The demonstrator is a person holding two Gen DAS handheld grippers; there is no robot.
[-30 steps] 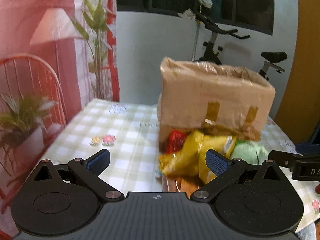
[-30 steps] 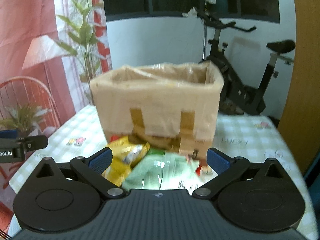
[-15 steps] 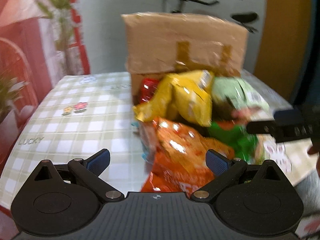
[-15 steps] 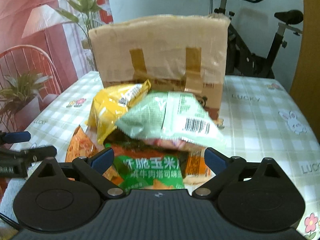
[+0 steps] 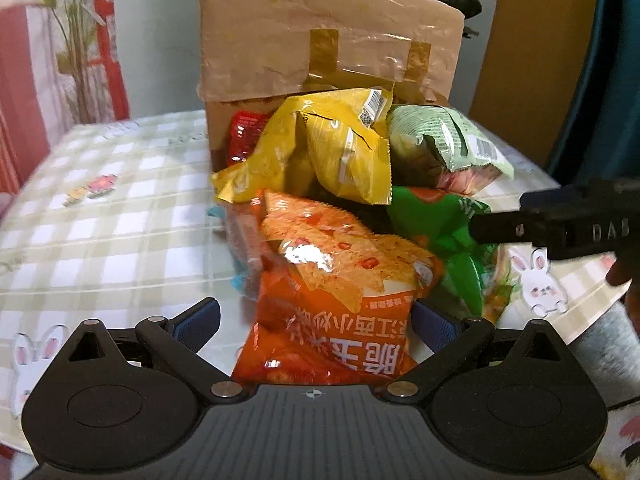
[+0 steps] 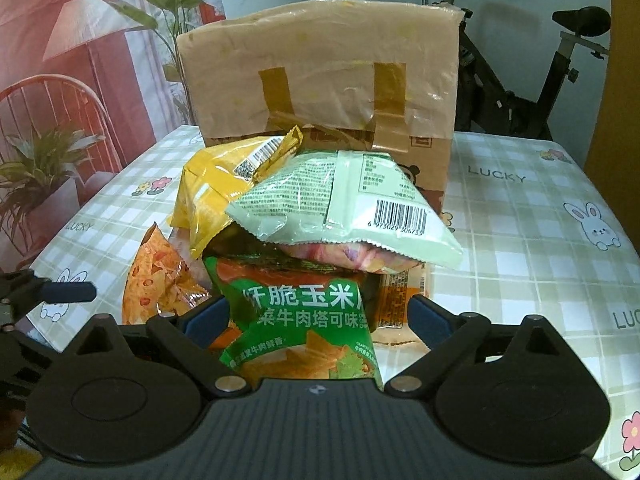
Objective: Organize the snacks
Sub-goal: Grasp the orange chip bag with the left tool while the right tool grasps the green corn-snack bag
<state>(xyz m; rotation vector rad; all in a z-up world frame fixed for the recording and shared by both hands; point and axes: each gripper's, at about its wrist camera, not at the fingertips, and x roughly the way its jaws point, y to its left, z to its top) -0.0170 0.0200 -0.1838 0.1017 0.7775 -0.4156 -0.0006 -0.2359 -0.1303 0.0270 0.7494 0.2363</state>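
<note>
Left wrist view alone shows a red packet (image 5: 242, 136) beside the box (image 5: 320, 36); both tools gape wide.

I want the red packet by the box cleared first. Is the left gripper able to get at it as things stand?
Probably not directly: the red packet sits behind the yellow bag and orange chip bag, which lies between the open left gripper.

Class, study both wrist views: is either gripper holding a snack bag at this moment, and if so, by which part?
Nothing is held. The left gripper straddles the orange bag and the right gripper straddles the green bag, both open, pads not pressing.
</note>
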